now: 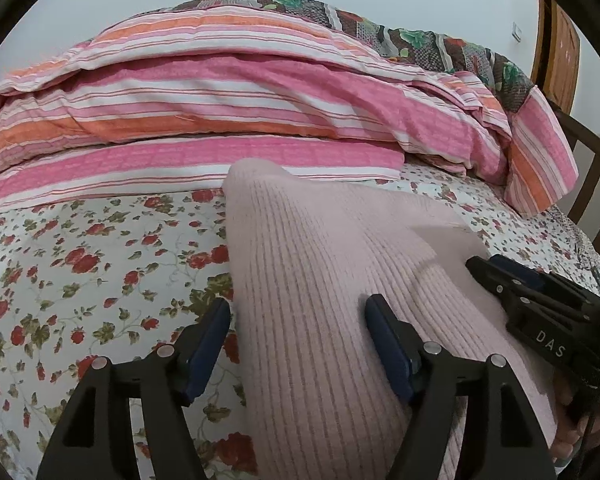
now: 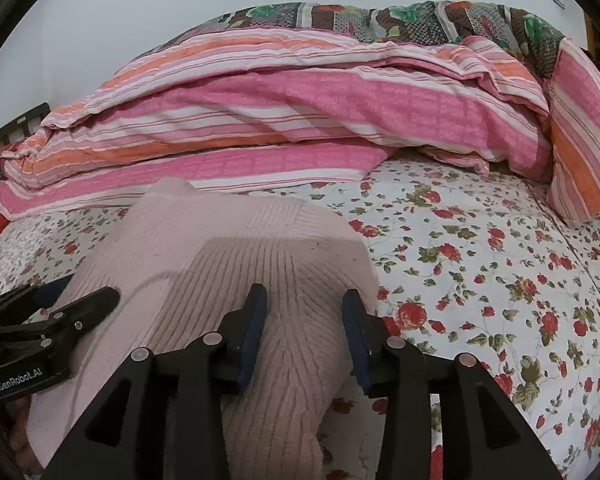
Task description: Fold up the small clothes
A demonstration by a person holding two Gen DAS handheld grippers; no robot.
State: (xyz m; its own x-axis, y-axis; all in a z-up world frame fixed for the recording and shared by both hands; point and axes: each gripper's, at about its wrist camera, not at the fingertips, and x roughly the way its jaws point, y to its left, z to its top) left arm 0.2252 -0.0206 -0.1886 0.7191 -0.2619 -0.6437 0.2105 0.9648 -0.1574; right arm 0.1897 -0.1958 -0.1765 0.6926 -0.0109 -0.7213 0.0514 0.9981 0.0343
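On floral bedsheet [image 1: 80, 248], pink ribbed knit [image 1: 320, 280] lies folded. Left gripper [image 1: 298, 344], right gripper [image 2: 305, 330]: jaws parted, gripping nothing; fold apparently released. Next: regrip edge at 6 o'clock, fold toward 12.

Both wrist views: close above pink knit garment [image 1: 320, 280], angled down toward striped quilt [image 2: 280, 120] at 12 o'clock; shared: garment, quilt, floral sheet [image 1: 80, 260].

- Pink garment [image 1: 320, 280]: ribbed knit, soft and matt.
- Bed sheet [image 1: 80, 280]: smooth printed floral cloth.
- Striped quilt [image 1: 220, 92]: crinkled woven cloth.
- Left gripper [image 1: 298, 344]: matt black plastic, bright metal pins.
- Door [image 1: 560, 52]: wood.
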